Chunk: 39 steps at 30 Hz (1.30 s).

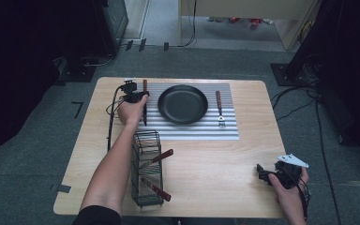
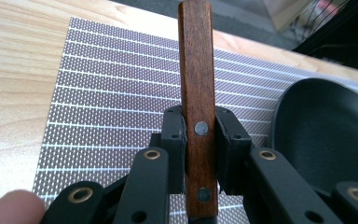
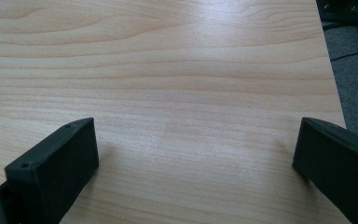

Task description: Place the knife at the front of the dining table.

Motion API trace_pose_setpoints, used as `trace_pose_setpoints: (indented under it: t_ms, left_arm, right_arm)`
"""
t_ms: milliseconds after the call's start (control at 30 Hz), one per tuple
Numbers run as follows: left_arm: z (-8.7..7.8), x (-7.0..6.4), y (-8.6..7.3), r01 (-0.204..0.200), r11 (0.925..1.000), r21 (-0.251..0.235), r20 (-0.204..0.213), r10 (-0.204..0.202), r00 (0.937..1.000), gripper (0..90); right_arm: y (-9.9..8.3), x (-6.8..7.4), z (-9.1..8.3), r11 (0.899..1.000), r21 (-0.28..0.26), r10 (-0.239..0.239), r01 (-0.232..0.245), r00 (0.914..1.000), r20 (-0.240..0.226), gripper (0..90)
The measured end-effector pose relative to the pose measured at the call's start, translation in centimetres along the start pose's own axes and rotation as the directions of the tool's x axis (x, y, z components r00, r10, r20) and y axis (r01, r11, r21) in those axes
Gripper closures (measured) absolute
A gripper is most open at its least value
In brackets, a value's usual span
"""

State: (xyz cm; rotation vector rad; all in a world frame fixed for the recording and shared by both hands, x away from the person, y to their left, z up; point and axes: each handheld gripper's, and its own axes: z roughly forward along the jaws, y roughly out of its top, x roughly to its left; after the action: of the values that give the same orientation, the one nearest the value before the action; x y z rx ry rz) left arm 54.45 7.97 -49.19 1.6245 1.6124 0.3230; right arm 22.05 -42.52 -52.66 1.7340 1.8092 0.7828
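My left gripper (image 1: 142,97) is shut on the riveted wooden handle (image 2: 196,70) of a knife (image 1: 145,115). The knife lies along the left side of the striped placemat (image 1: 192,129), handle pointing to the far edge. In the left gripper view the jaws of my left gripper (image 2: 200,140) clamp the handle from both sides, over the placemat (image 2: 112,107). A black plate (image 1: 183,104) sits mid-mat, its rim (image 2: 326,135) to the right of the jaws. A wooden-handled fork (image 1: 219,108) lies right of the plate. My right gripper (image 1: 262,173) rests open low over bare table (image 3: 196,154).
A black wire basket (image 1: 145,135) stands at the front left of the table and holds two more wooden-handled utensils (image 1: 157,158). A cable (image 1: 110,122) trails from the left gripper along the table. The table's right edge (image 3: 331,70) is close to my right gripper.
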Motion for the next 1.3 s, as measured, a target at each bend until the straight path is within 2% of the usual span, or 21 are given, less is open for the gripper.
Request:
trace_pose_setpoints:
  t_ms: [133,233,267,300,333,433,500,567,633,667,700,833,900,1033,1100,1200,1300]
  left_arm:
    - [0.4,0.0,0.1,-0.011,0.9999,0.011,-0.018,0.011,0.9998,77.0]
    - [1.0,0.4,-0.1,0.027,0.9987,0.044,-0.026,-0.026,0.9993,76.9]
    - [1.0,0.4,-0.1,0.027,0.9987,0.044,-0.026,-0.026,0.9993,76.9]
    - [1.1,0.5,-0.1,0.035,0.9973,0.065,-0.035,-0.032,0.9988,76.9]
    - [1.4,0.7,-0.3,0.044,0.9955,0.084,-0.02,-0.043,0.9989,77.0]
    - [1.4,0.6,-0.3,0.047,0.9958,0.078,-0.027,-0.045,0.9986,76.8]
    - [1.4,0.4,-0.4,0.032,0.9966,0.075,-0.037,-0.029,0.9989,74.9]
    - [1.4,0.3,-0.4,0.032,0.997,0.07,-0.015,-0.031,0.9994,67.3]
    - [1.5,0.0,-0.3,0.005,0.997,0.077,-0.015,-0.004,0.9999,61.8]
    - [1.5,-0.1,-0.3,-0.018,0.9963,0.084,-0.023,0.02,0.9995,60.7]
    - [1.5,-0.2,-0.3,-0.024,0.9962,0.084,-0.026,0.027,0.9993,60.4]
    - [1.4,-0.4,-0.3,-0.042,0.9939,0.102,-0.069,0.05,0.9964,66.0]
    - [1.3,-0.5,-0.3,-0.043,0.9932,0.108,-0.076,0.051,0.9957,71.5]
    - [1.2,-0.4,-0.2,-0.043,0.992,0.118,-0.105,0.056,0.9929,76.3]
    - [1.1,-0.3,-0.1,-0.025,0.9914,0.129,-0.11,0.039,0.9931,77.1]
    - [1.0,0.1,0.2,0.048,0.9888,0.142,-0.096,-0.035,0.9947,77.4]
    - [0.9,0.4,0.3,0.067,0.9883,0.137,-0.091,-0.055,0.9944,76.2]
  right_arm:
    - [0.0,0.0,0.0,1.0,0.0,0.0,0.0,1.0,0.0,0.0]
    - [0.0,0.0,0.0,1.0,0.001,0.002,-0.002,1.0,-0.001,0.0]
    - [0.0,0.0,0.0,1.0,0.001,0.002,-0.002,1.0,-0.001,0.0]
    - [0.0,0.0,0.0,1.0,0.0,0.001,-0.001,1.0,-0.001,0.0]
    - [0.0,0.0,0.0,1.0,0.0,0.001,-0.001,1.0,-0.001,0.0]
    - [0.0,0.0,0.0,1.0,0.001,0.001,-0.001,1.0,-0.001,0.0]
    - [0.0,0.0,0.0,1.0,0.001,0.002,-0.002,1.0,-0.001,0.0]
    - [0.0,0.0,0.0,1.0,0.0,0.0,0.0,1.0,-0.001,0.0]
    - [0.0,0.0,0.0,1.0,0.002,0.0,0.0,1.0,-0.003,0.0]
    - [0.0,0.0,0.0,1.0,0.002,0.0,0.0,1.0,-0.004,0.0]
    - [0.0,0.0,0.0,1.0,0.002,0.0,0.0,1.0,-0.004,0.0]
    - [0.0,0.0,0.0,1.0,0.001,-0.001,0.001,1.0,-0.004,0.0]
    - [0.0,0.0,0.0,1.0,0.001,-0.001,0.001,1.0,-0.004,0.0]
    - [0.0,0.0,0.0,1.0,0.001,-0.001,0.001,1.0,-0.004,0.0]
    - [0.0,0.0,0.0,1.0,0.002,0.0,0.0,1.0,-0.004,0.0]
    - [0.0,0.0,0.0,1.0,0.002,0.0,0.0,1.0,-0.004,0.0]
    - [0.0,0.0,0.0,1.0,0.002,-0.003,0.003,1.0,-0.006,0.0]
